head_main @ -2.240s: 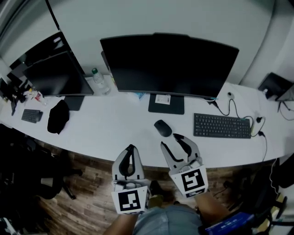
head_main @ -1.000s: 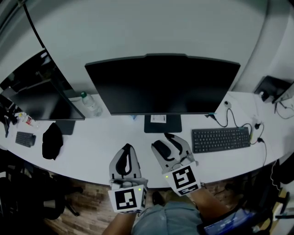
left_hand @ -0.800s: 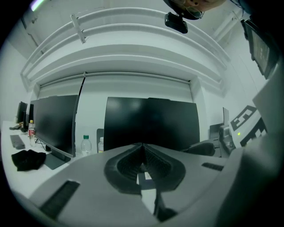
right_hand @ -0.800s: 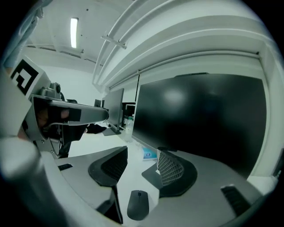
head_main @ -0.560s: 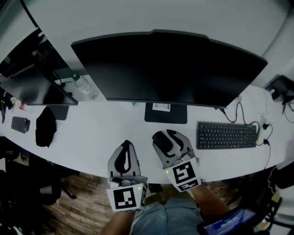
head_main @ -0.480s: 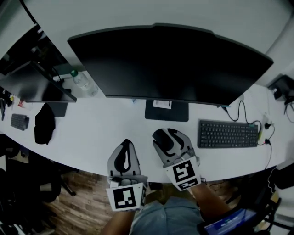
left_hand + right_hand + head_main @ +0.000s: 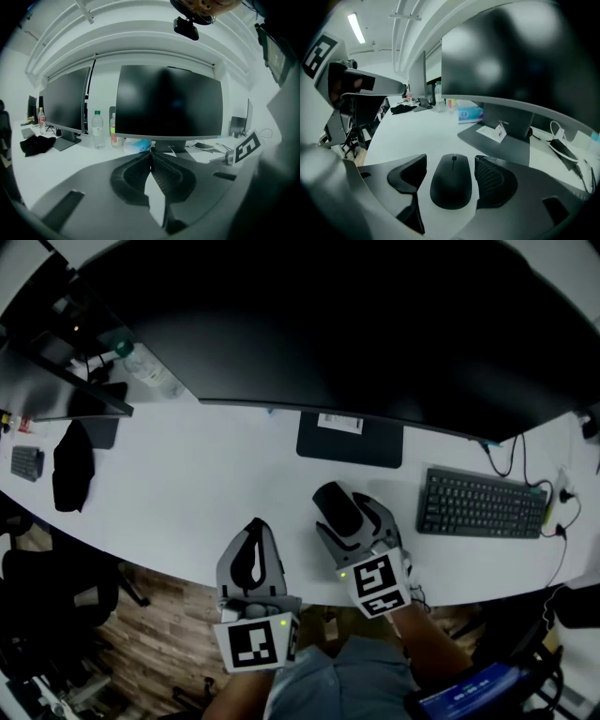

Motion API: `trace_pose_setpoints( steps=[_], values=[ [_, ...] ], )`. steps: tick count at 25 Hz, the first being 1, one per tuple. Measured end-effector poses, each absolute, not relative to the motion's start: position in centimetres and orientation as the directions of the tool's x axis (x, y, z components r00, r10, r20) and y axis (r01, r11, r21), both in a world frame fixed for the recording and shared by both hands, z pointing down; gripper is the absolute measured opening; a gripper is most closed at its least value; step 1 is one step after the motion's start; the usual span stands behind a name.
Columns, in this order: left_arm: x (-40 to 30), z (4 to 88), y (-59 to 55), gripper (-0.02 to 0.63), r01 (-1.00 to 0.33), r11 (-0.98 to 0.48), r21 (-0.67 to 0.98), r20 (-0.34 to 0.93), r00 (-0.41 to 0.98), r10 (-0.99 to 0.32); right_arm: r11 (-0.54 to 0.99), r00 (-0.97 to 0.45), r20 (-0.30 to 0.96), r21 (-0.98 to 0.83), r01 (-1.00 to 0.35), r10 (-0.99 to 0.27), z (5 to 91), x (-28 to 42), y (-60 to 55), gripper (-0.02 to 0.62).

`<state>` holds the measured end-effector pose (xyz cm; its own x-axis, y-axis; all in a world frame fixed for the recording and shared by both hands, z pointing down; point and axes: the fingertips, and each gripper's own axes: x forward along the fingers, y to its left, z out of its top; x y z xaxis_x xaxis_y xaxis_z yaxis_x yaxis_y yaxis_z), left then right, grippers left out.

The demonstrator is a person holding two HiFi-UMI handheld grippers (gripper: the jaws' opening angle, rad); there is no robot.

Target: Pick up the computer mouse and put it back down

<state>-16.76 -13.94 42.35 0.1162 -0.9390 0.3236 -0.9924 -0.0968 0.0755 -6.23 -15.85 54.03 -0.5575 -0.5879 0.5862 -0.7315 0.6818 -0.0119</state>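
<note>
One mouse (image 7: 451, 183) lies free between right gripper (image 7: 450, 161) jaws, just spreading; left gripper (image 7: 151, 153) closed.

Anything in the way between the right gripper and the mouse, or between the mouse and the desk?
Nothing visible. The mouse lies on the bare desk between the right gripper's fingers, which have just been opening and appear to stand off it on both sides.

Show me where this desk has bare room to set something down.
Widest bare stretch: the white desk between the black cloth and the mouse. Tight: between mouse and keyboard, and the far-left corner around the bottle.
</note>
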Motion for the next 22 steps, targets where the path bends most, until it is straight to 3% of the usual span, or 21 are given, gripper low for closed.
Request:
trace_pose_setpoints(
  steps=[22],
  values=[
    [-16.8,44.7,-13.7,0.008,-0.997,-0.049,0.066,0.359,0.069,-0.931,0.681,-0.516,0.668,-0.019,-0.732,-0.536,58.0,-5.5,-15.2,0.341]
  ],
)
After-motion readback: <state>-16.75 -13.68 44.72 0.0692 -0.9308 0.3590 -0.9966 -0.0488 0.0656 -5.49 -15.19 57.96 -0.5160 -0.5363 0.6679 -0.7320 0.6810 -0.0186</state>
